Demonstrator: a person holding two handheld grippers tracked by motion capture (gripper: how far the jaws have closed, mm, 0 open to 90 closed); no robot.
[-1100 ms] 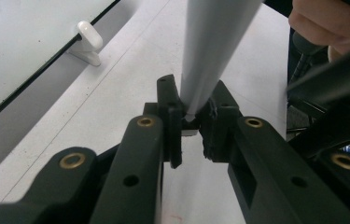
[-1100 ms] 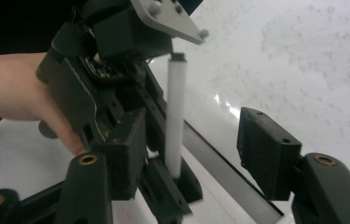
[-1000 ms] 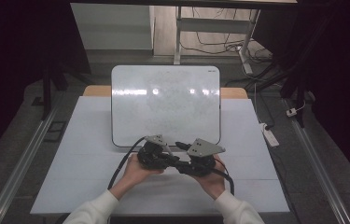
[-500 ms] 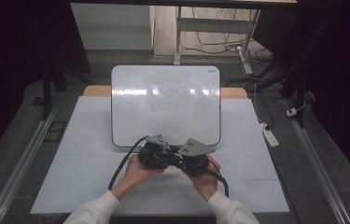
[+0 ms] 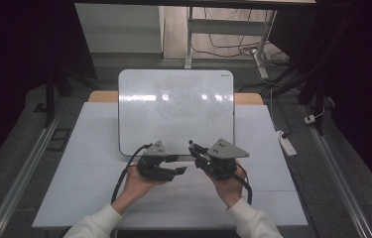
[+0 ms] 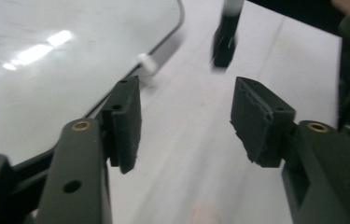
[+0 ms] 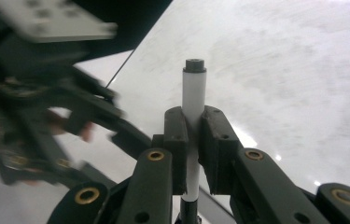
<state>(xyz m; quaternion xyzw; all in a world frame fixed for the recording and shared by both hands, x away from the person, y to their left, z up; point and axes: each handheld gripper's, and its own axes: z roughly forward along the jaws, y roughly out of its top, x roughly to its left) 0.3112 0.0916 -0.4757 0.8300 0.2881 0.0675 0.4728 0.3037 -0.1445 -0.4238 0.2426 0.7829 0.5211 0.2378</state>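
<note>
- No writing I can read on the marker (image 7: 193, 100) or the whiteboard (image 5: 176, 106).
- My right gripper (image 7: 193, 135) pinches the marker's white barrel; its long axis runs up between my pads, dark end beyond them over the board.
- My left gripper (image 6: 184, 123) has just been opening, nothing between its pads.

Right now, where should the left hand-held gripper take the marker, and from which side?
Grip the marker on its bare white barrel, between the right hand-held gripper, shut on it, and the dark end. It is a thin round rod sticking out past those jaws, so come from the side, pads across it. The left hand-held gripper, jaws just opened and empty, probably fits there.
</note>
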